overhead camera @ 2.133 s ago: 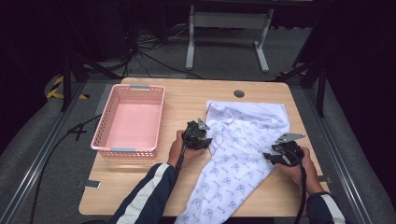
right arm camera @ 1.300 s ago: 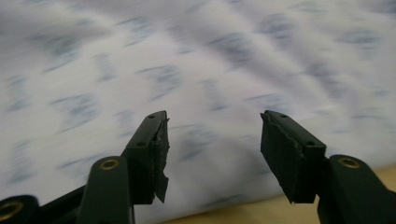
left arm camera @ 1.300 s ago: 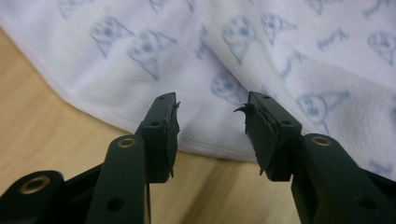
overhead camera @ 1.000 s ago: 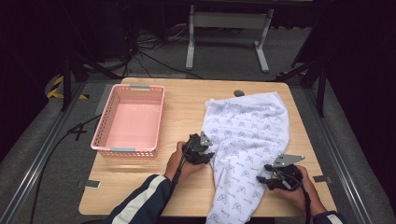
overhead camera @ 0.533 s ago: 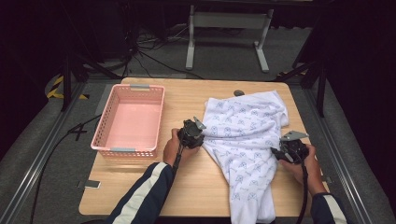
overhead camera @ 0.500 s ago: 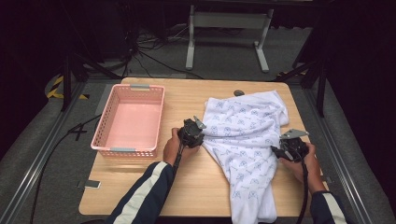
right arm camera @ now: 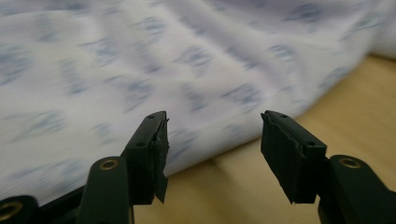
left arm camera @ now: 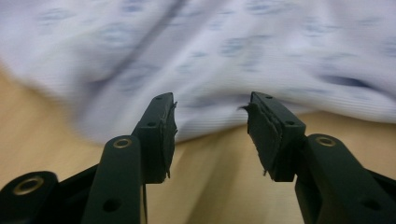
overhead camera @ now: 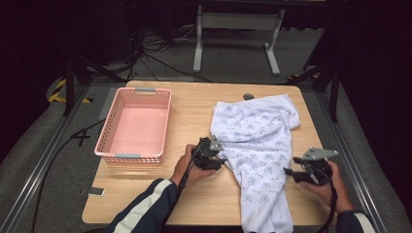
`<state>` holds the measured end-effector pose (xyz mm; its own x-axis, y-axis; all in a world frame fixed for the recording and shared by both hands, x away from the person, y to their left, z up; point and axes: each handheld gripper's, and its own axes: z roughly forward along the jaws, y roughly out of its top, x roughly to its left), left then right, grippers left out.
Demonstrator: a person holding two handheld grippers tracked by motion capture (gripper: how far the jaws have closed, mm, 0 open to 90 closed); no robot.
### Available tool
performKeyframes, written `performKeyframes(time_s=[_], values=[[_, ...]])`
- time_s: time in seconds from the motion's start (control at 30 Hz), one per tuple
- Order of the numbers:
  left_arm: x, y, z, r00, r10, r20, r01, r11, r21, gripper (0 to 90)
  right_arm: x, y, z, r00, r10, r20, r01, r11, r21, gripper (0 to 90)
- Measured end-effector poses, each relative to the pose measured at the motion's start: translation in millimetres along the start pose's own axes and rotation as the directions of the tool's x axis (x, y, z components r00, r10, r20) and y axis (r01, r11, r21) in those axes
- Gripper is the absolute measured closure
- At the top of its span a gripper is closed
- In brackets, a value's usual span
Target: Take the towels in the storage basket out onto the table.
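A pink basket (overhead camera: pixel 133 127) with slotted walls sits on the left of the tabletop (overhead camera: pixel 194 104), nothing inside it. To its right lies a white cloth (overhead camera: pixel 257 141) printed with small blue motifs, rumpled, its near end hanging over the front edge. The left gripper (left arm camera: pixel 210 135) points at the cloth's left border, its jaws just opened and apart, nothing between them. The right gripper (right arm camera: pixel 212 149) faces the right border, jaws likewise just parted and free of the fabric.

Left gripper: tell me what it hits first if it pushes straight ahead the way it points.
The left gripper, jaws open with nothing between them, points at the near edge of the white cloth on the table. It would likely meet that edge first, though blur leaves depth unsure.
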<state>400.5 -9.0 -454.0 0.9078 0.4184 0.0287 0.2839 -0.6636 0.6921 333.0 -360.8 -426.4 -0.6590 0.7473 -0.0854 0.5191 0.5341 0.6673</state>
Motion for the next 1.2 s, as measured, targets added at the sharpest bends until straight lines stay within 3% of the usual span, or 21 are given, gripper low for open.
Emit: performKeyframes(time_s=[0.03, 0.17, 0.3, 0.37, 0.4, 0.43, 0.53, 0.57, 0.67, 0.7, 0.73, 0.77, 0.8, 0.83, 0.87, 0.93, 1.03, 1.07, 1.13, 1.17, 1.2], values=[[-3.0, -0.5, 3.4, 0.9999, 0.010, 0.011, -0.010, 0.9999, 0.008, 48.2, 11.0, -6.8, -4.6, 0.9978, -0.022, -0.062, 0.022, 1.000, 0.009, 41.9], [-2.1, -3.3, 11.1, 0.9995, -0.017, 0.025, 0.016, 0.9998, 0.015, 46.1, 33.7, -23.5, -9.3, 0.9872, 0.020, -0.158, -0.017, 1.000, 0.019, 40.9], [2.7, -0.1, 15.3, 0.9996, -0.005, 0.028, 0.005, 1.0000, 0.002, 46.8, 46.5, -30.8, -1.5, 0.9888, -0.011, -0.149, 0.022, 0.997, 0.074, 38.6], [3.8, 1.5, 17.5, 0.9996, -0.006, 0.027, 0.006, 1.0000, -0.006, 50.1, 47.8, -31.8, -2.3, 0.9917, -0.001, -0.129, 0.011, 0.997, 0.076, 40.4], [5.3, 2.4, 19.4, 0.9996, -0.010, 0.024, 0.011, 0.9997, -0.023, 52.7, 49.5, -32.4, -3.0, 0.9940, -0.010, -0.109, 0.018, 0.997, 0.075, 43.3], [6.1, 3.2, 19.5, 0.9998, -0.007, 0.021, 0.007, 0.9998, -0.017, 63.5, 53.5, -32.6, -4.5, 0.9928, -0.028, -0.116, 0.037, 0.997, 0.072, 56.4], [10.0, 5.9, 21.3, 0.9996, 0.025, -0.008, -0.025, 0.9996, -0.012, 86.4, 60.3, -32.8, -6.5, 0.9900, -0.031, -0.138, 0.041, 0.997, 0.068, 78.6], [13.4, 6.1, 21.6, 0.9998, 0.018, 0.011, -0.018, 0.9996, -0.020, 89.7, 62.0, -33.5, -7.2, 0.9894, -0.033, -0.141, 0.043, 0.997, 0.067, 85.2], [20.6, 3.5, 15.0, 0.9999, -0.008, 0.014, 0.009, 0.9998, -0.016, 90.0, 60.6, -35.0, -15.8, 0.9948, -0.045, -0.091, 0.051, 0.997, 0.057, 87.1], [23.9, 1.8, 11.5, 0.9987, -0.039, 0.034, 0.041, 0.9982, -0.045, 90.0, 57.2, -35.5, -21.2, 0.9971, -0.022, -0.073, 0.024, 0.999, 0.037, 87.2], [27.1, 1.1, 6.8, 0.9984, -0.054, 0.019, 0.055, 0.9970, -0.055, 90.0, 50.9, -36.4, -29.9, 0.9985, 0.015, -0.053, -0.015, 1.000, -0.006, 87.3], [27.1, 1.1, 6.8, 0.9984, -0.054, 0.019, 0.055, 0.9970, -0.055, 90.0, 50.9, -36.4, -29.9, 0.9985, 0.015, -0.053, -0.015, 1.000, -0.006, 87.3], [30.8, 0.9, 0.6, 0.9984, -0.055, 0.012, 0.056, 0.9968, -0.057, 90.0, 32.4, -38.6, -51.5, 0.9936, 0.104, 0.043, -0.099, 0.989, -0.109, 87.3], [30.8, 0.9, 0.6, 0.9984, -0.055, 0.012, 0.056, 0.9968, -0.057, 90.0, 32.4, -38.6, -51.5, 0.9936, 0.104, 0.043, -0.099, 0.989, -0.109, 87.3], [31.1, 1.7, -1.2, 0.9986, -0.053, 0.000, 0.053, 0.9967, -0.062, 90.0, 22.7, -39.9, -60.1, 0.9850, 0.146, 0.092, -0.133, 0.982, -0.138, 87.3], [29.3, 3.5, -3.8, 0.9993, -0.036, 0.011, 0.037, 0.9982, -0.047, 89.9, 1.8, -42.0, -68.4, 0.9570, 0.227, 0.181, -0.196, 0.966, -0.170, 87.2], [24.1, 3.4, -7.6, 0.9994, -0.022, 0.027, 0.023, 0.9993, -0.030, 89.8, -20.1, -46.3, -60.8, 0.9211, 0.254, 0.295, -0.232, 0.967, -0.109, 87.0], [21.9, 2.3, -9.2, 0.9992, -0.013, 0.039, 0.014, 0.9995, -0.028, 89.6, -28.9, -49.6, -53.0, 0.9166, 0.276, 0.290, -0.266, 0.961, -0.071, 86.2], [16.1, -0.7, -16.9, 0.9980, 0.013, 0.062, -0.011, 0.9997, -0.020, 87.1, -36.3, -53.9, -42.9, 0.9123, 0.261, 0.316, -0.274, 0.962, -0.003, 83.4], [12.3, -3.2, -20.4, 0.9974, 0.008, 0.072, -0.006, 0.9994, -0.033, 84.1, -38.7, -56.2, -36.4, 0.9111, 0.251, 0.327, -0.281, 0.959, 0.047, 78.0], [9.0, -6.3, -26.9, 0.9965, 0.032, 0.077, -0.030, 0.9992, -0.025, 80.7, -38.9, -56.7, -33.6, 0.9035, 0.251, 0.347, -0.289, 0.955, 0.062, 65.5]])
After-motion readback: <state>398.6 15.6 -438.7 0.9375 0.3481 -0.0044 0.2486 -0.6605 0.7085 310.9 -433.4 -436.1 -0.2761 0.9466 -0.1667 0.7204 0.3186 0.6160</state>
